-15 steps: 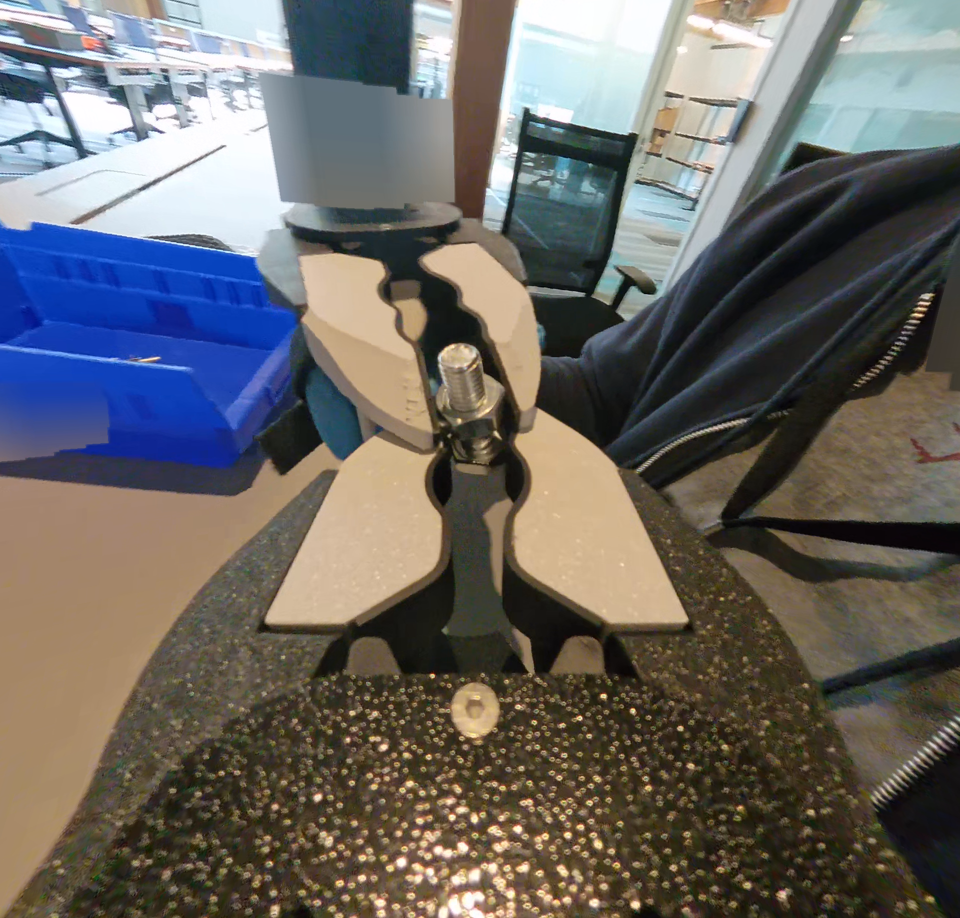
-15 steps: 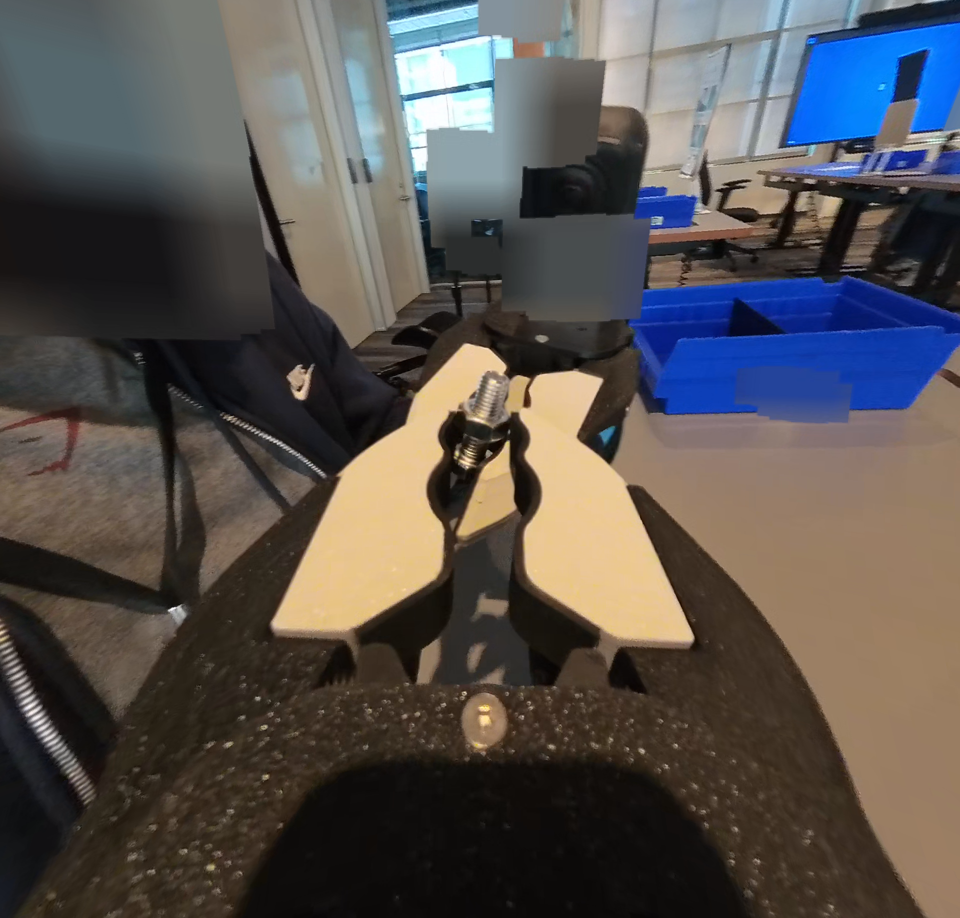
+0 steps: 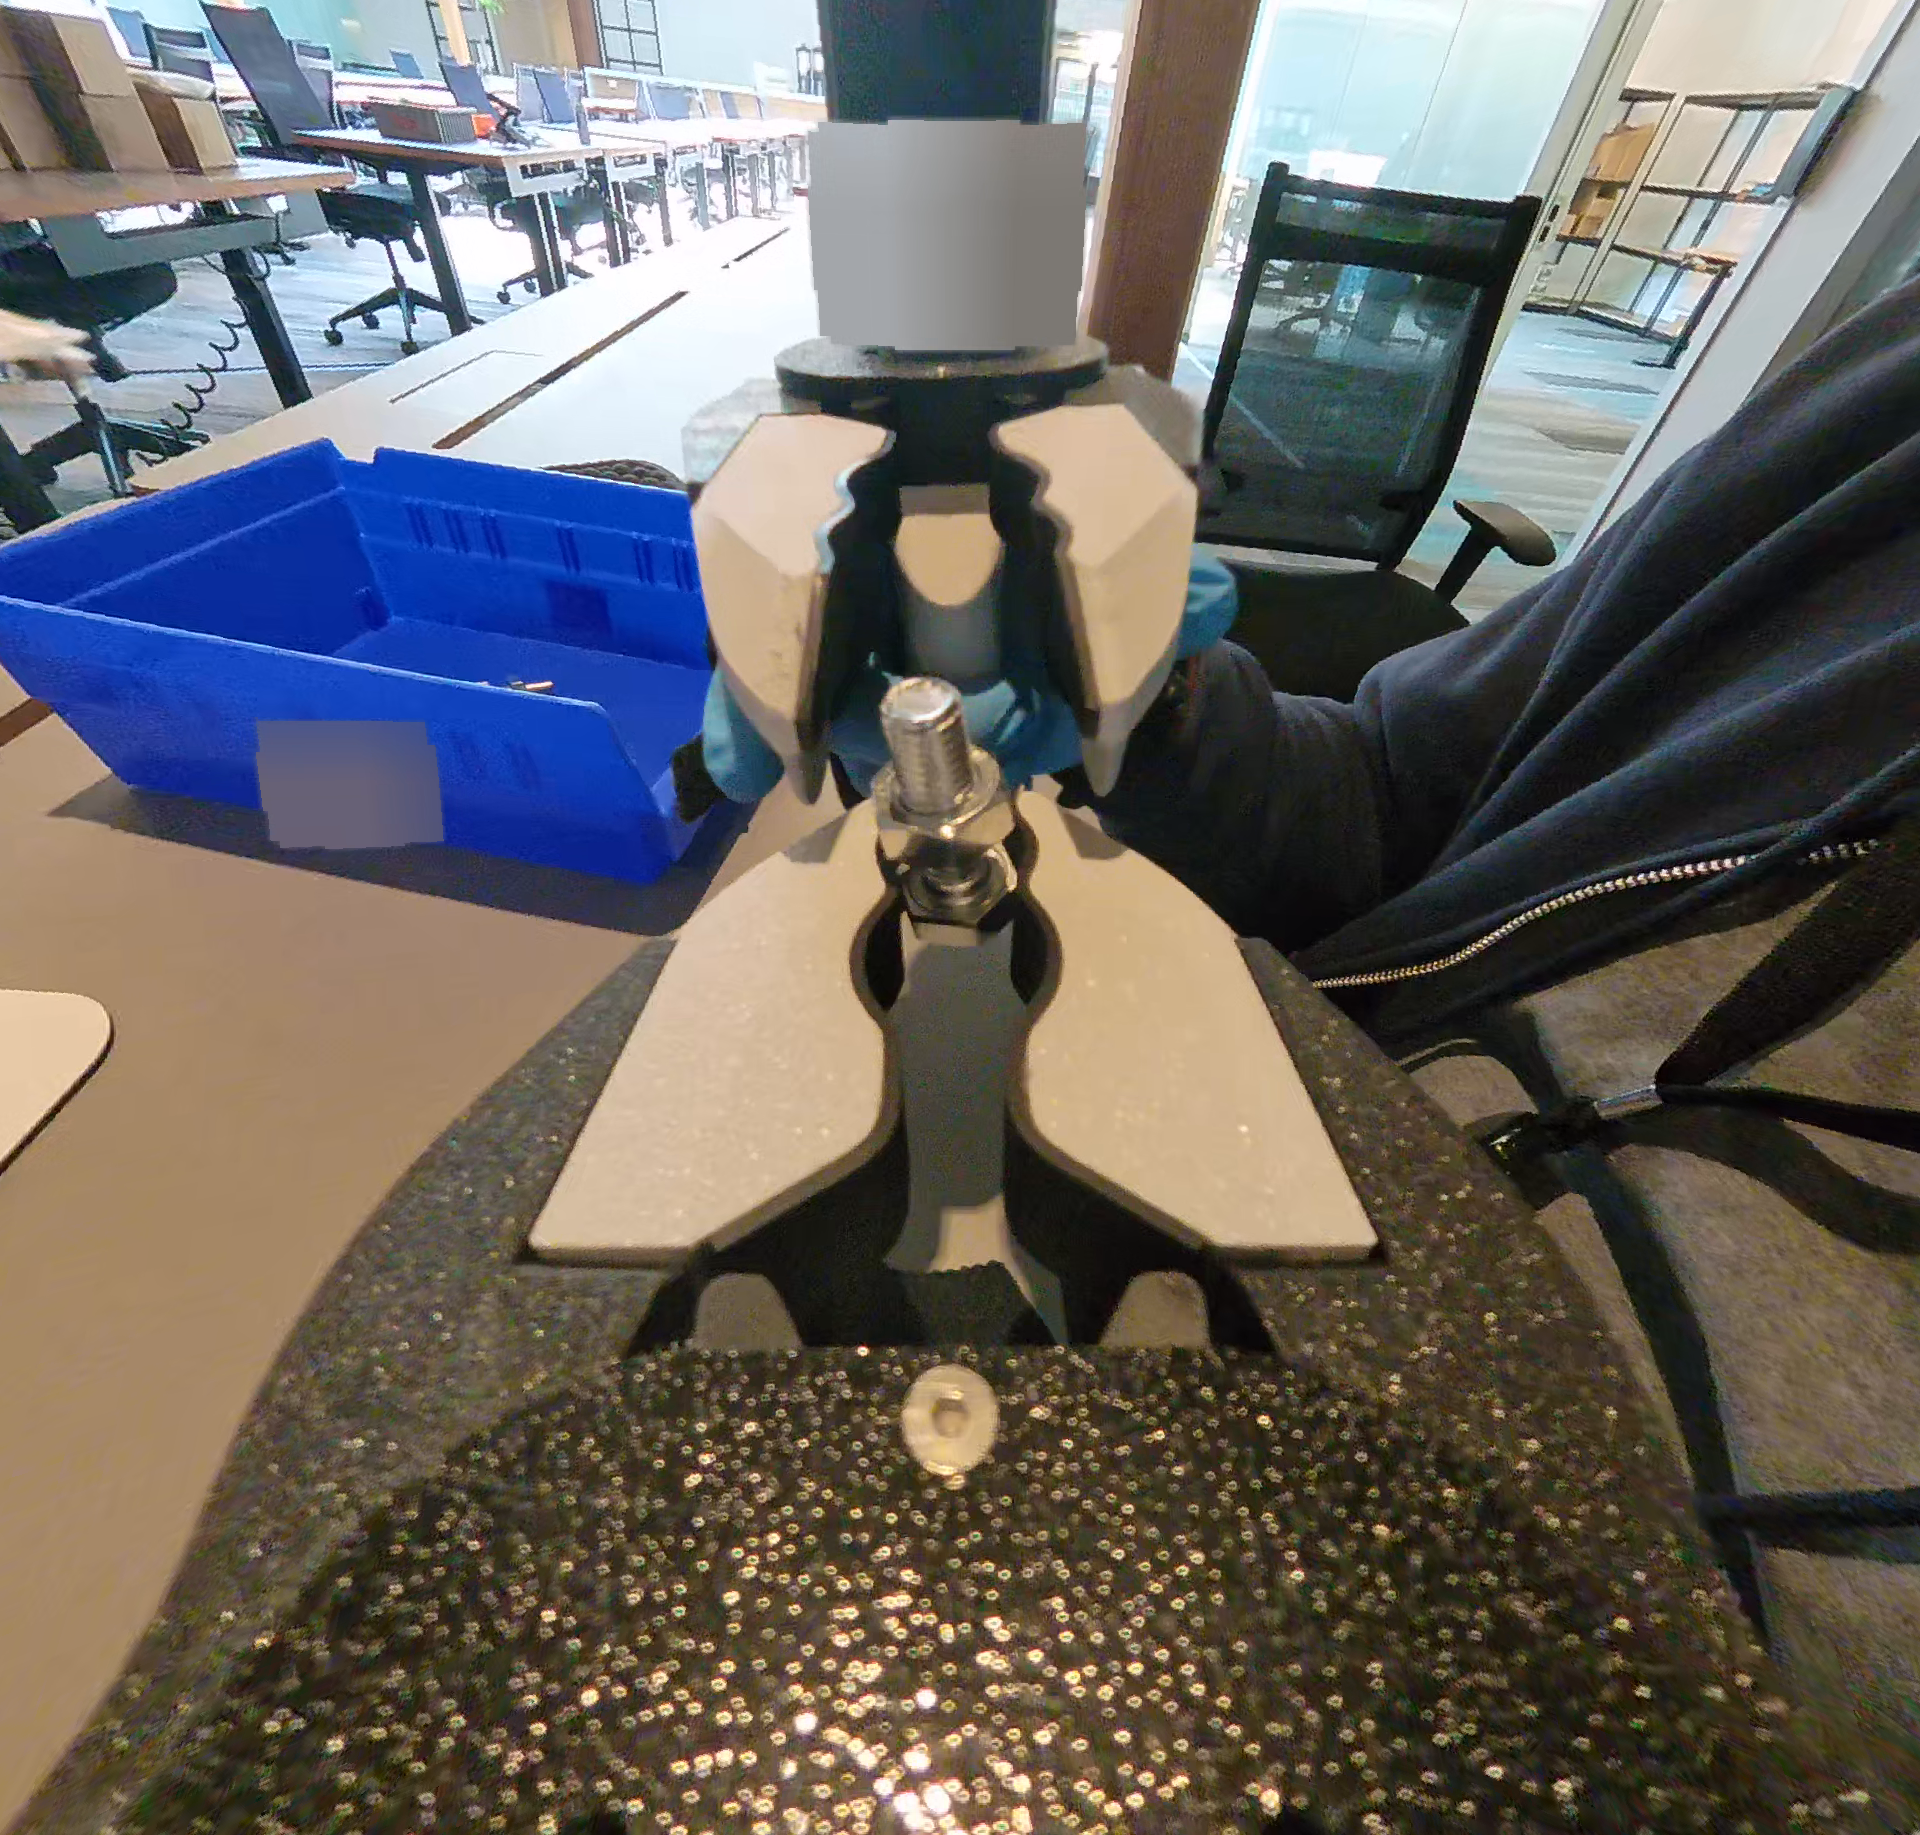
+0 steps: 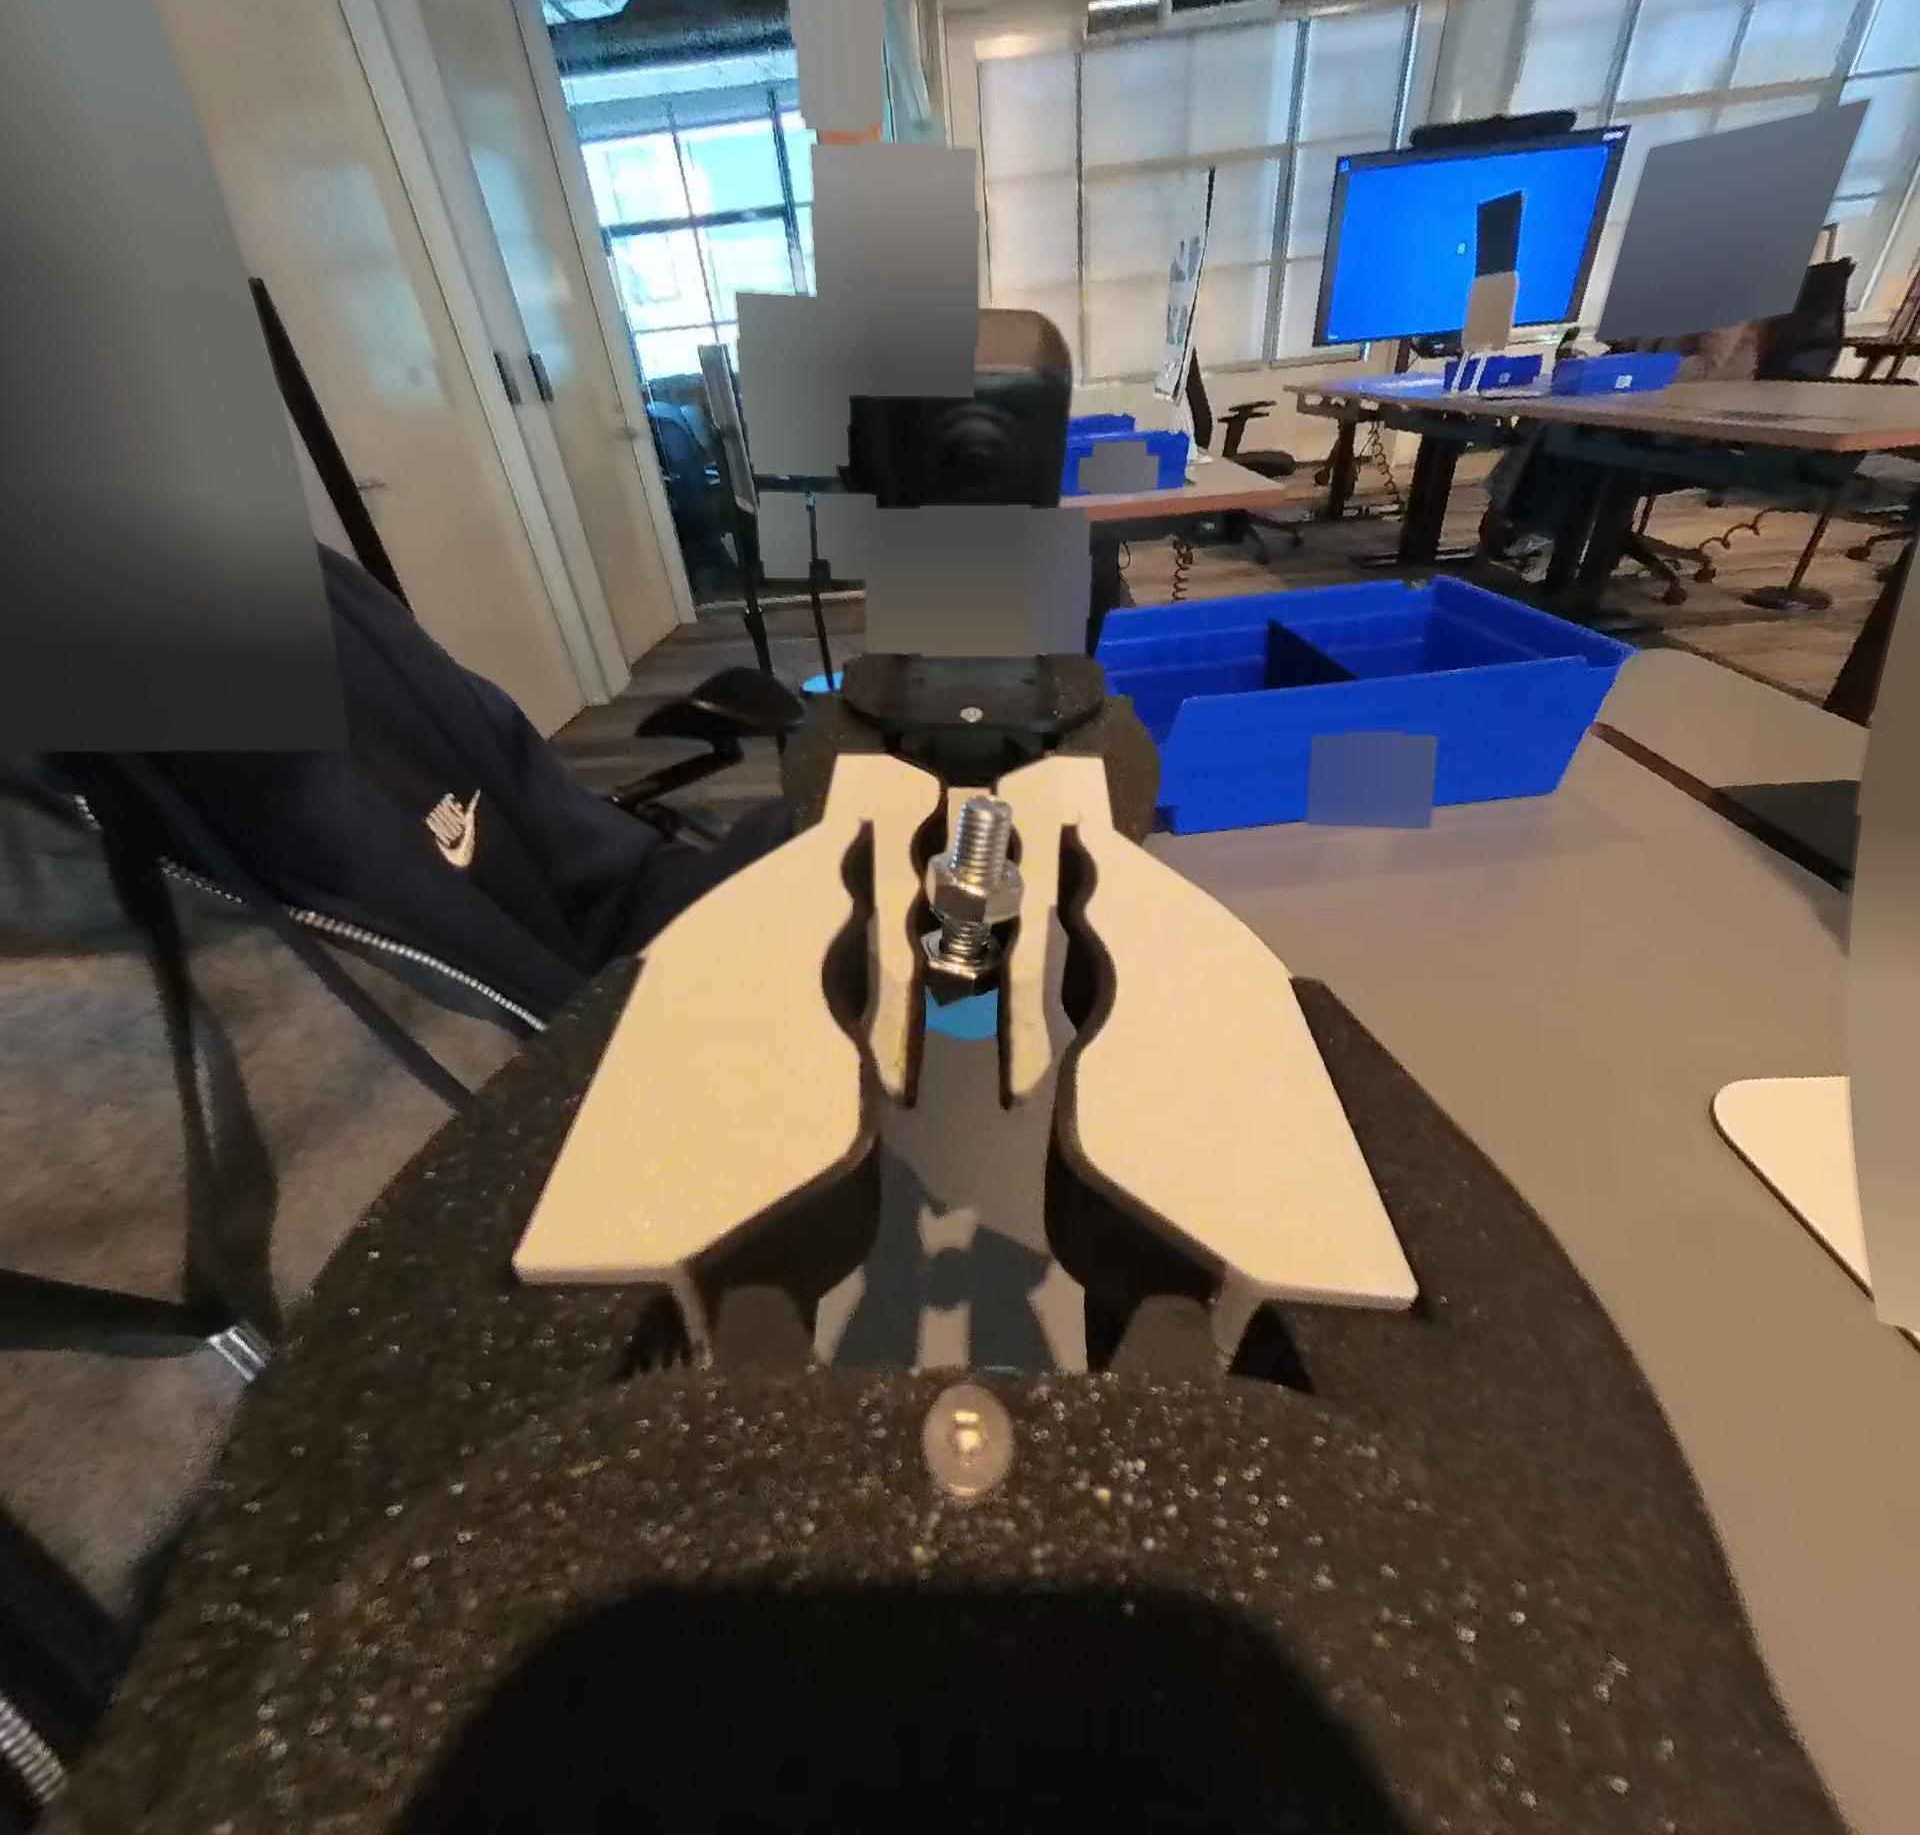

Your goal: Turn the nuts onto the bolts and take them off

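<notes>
Bolt (image 3: 940,809) stands upright between the two facing claws, above the near edge of the desk (image 3: 260,1006). Left claw (image 3: 943,886) is closed on the bolt's head end. Nut (image 3: 938,817) sits partway down the thread, touching neither right finger. Right claw (image 4: 961,886) is parted, fingers either side of the nut. Blue bin (image 3: 343,642) rests far left on the desk.

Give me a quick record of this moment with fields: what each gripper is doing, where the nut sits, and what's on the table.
left gripper: shut on the bolt's head end
right gripper: open, fingers either side of the nut, not gripping
bolt: upright, threaded end up
nut: partway down the thread, above the bolt head
table: blue bin at far left
</notes>
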The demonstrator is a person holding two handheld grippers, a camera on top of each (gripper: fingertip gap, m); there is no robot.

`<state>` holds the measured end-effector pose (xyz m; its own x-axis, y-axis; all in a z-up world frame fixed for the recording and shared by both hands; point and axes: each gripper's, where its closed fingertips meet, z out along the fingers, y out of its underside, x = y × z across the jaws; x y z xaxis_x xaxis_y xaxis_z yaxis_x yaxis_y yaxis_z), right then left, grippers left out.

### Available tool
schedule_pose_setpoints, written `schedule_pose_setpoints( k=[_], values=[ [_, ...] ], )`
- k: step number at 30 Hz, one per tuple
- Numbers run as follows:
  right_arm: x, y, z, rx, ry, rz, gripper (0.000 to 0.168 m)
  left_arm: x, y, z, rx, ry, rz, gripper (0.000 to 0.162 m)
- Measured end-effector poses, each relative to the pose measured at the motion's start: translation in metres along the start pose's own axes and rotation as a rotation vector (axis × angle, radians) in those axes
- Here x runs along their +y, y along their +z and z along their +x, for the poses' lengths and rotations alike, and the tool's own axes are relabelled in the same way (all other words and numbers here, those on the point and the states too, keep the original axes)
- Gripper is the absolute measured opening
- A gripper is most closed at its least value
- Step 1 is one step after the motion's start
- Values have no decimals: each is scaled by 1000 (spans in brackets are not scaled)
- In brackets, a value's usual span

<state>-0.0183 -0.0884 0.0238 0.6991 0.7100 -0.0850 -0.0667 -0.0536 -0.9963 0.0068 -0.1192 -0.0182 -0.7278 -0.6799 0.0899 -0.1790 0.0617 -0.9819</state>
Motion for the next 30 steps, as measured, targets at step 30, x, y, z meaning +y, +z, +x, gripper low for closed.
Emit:
schedule_pose_setpoints(
  k=[30],
  values=[
    [14, -12, 7, 79, -35, 50, 17, 5, 13, 0, -9, -49, -4, 29]
  ],
)
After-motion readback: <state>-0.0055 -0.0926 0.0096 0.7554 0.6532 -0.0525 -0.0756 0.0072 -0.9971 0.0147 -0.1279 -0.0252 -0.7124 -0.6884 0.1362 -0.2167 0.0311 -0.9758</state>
